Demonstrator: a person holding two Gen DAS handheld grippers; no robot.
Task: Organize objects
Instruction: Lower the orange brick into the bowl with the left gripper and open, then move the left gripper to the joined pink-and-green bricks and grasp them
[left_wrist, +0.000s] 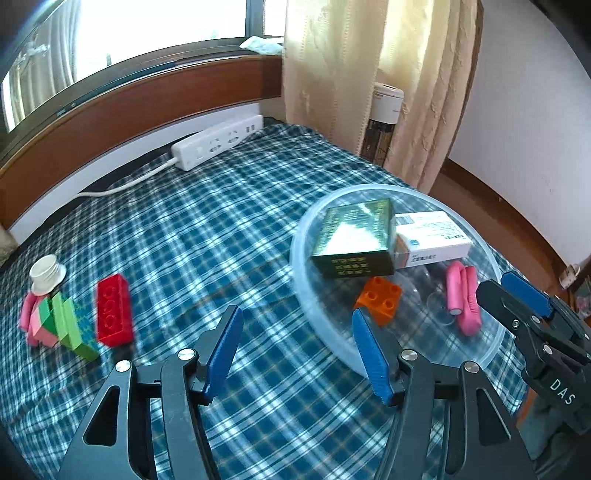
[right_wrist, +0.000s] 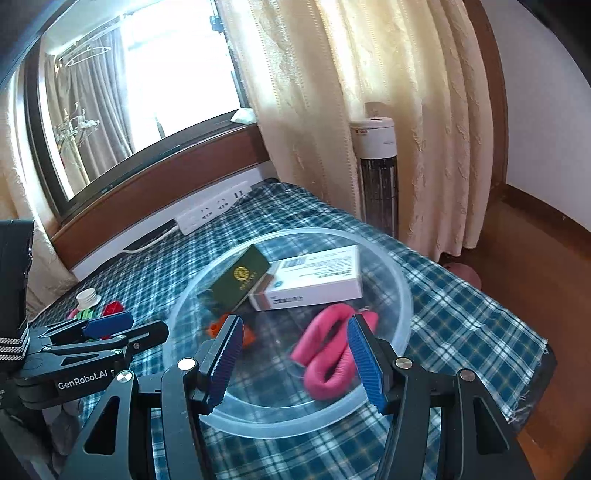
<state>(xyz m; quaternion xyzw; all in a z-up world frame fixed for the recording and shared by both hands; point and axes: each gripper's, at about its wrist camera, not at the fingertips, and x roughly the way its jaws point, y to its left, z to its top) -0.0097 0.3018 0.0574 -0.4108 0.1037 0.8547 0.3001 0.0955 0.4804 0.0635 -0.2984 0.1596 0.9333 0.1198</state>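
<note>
From the left wrist camera, the left claw (left_wrist: 297, 345) hangs spread wide with nothing between its blue fingers (left_wrist: 223, 354), above the blue plaid cloth (left_wrist: 207, 229) that covers the worktop. Its right-hand finger lies over the near rim of the clear round tray (left_wrist: 314, 306). In the tray lie a dark green box (left_wrist: 352, 240), a white box (left_wrist: 432, 238) touching it on the right, an orange brick (left_wrist: 380, 295) in front of the green box, and a pink rolled piece (left_wrist: 463, 297) to the right. At the right edge the right claw (left_wrist: 517, 299) reaches over the tray. On the cloth to the left, outside the tray, lie a red brick (left_wrist: 113, 312), a green block (left_wrist: 68, 325), a pink piece (left_wrist: 29, 314) and a white cap (left_wrist: 46, 273), close together. A white power strip (left_wrist: 218, 142) lies at the far edge by the window. From the right wrist camera, the right claw (right_wrist: 295, 363) is also spread apart, empty, over the clear round tray (right_wrist: 400, 288), with the pink rolled piece (right_wrist: 330, 350) between its fingers (right_wrist: 364, 360) but not clamped. The dark green box (right_wrist: 238, 277) leans against the white box (right_wrist: 314, 280); the orange brick (right_wrist: 249, 334) is partly hidden behind the left-hand finger. The left claw (right_wrist: 107, 326) shows at the left edge.
</note>
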